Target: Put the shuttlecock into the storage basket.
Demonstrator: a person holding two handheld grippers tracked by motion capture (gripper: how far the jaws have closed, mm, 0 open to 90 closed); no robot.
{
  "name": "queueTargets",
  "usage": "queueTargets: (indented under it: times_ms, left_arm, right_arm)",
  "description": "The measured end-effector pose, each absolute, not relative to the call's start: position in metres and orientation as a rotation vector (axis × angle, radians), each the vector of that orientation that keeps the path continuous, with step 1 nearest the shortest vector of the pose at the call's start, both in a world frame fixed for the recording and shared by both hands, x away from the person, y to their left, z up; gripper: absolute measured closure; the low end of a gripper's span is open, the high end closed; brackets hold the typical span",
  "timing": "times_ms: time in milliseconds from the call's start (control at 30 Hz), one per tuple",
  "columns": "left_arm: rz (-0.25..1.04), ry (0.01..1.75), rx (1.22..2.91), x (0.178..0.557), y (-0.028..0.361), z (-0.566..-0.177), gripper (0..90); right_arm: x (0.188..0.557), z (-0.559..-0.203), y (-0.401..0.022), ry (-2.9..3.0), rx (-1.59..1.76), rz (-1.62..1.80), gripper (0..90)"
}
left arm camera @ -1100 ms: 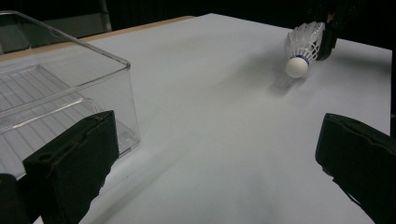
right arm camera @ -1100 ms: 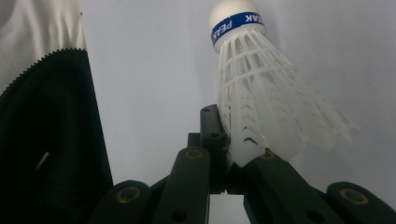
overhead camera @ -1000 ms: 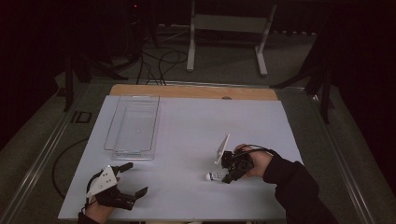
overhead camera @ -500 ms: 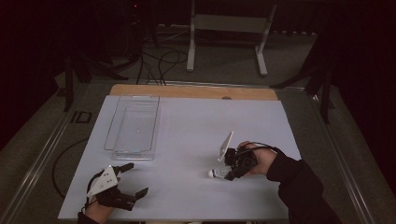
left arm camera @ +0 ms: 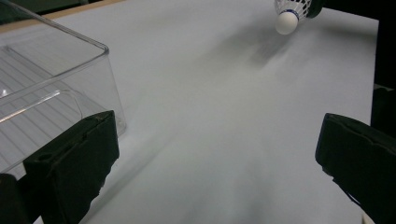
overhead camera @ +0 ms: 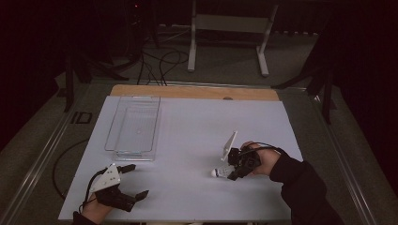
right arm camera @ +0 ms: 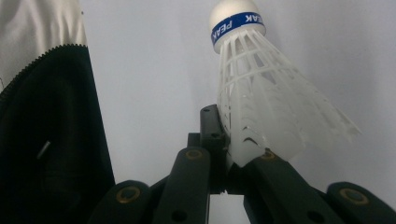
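1. Right gripper (overhead camera: pixel 231 172) is clamped on the skirt of a white plastic shuttlecock (right arm camera: pixel 261 98) with a blue-banded cork tip.
2. I see the shuttlecock near the right front of the white table sheet (overhead camera: pixel 187 136).
3. Left gripper (overhead camera: pixel 133 180) rests open at the left front, near the clear plastic tray (overhead camera: pixel 133 129).

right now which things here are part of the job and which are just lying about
In the job:
- shuttlecock, pinched at its skirt edge by the right claw
- clear plastic bin, probably its destination
- left claw, open, idle near the bin

Lying about:
- white table
- metal stand and cables on the floor
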State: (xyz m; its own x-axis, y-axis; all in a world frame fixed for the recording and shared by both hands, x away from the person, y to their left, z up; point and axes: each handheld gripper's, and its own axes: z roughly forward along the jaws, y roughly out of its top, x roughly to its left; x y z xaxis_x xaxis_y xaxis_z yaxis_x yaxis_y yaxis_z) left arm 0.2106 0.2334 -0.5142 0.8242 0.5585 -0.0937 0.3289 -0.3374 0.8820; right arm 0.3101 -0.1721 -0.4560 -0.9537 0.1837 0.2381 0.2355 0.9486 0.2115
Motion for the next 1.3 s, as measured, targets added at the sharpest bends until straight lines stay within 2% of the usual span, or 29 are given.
queueTargets:
  times_ms: [500, 767, 1300]
  left_arm:
    - [0.239, 0.575, 1.975, 0.219, 0.238, -0.481, 0.2]
    - [0.262, 0.53, 1.995, 0.228, 0.233, -0.462, 0.2]
    - [0.224, 0.376, 2.081, 0.243, 0.208, -0.425, 0.2]
  right_arm:
    - [0.311, -0.453, -0.169, -2.887, -0.281, -0.348, 89.6]
    - [0.311, -0.453, -0.169, -2.881, -0.276, -0.34, 89.6]
    - [0.311, -0.452, -0.166, -2.882, -0.259, -0.341, 89.6]
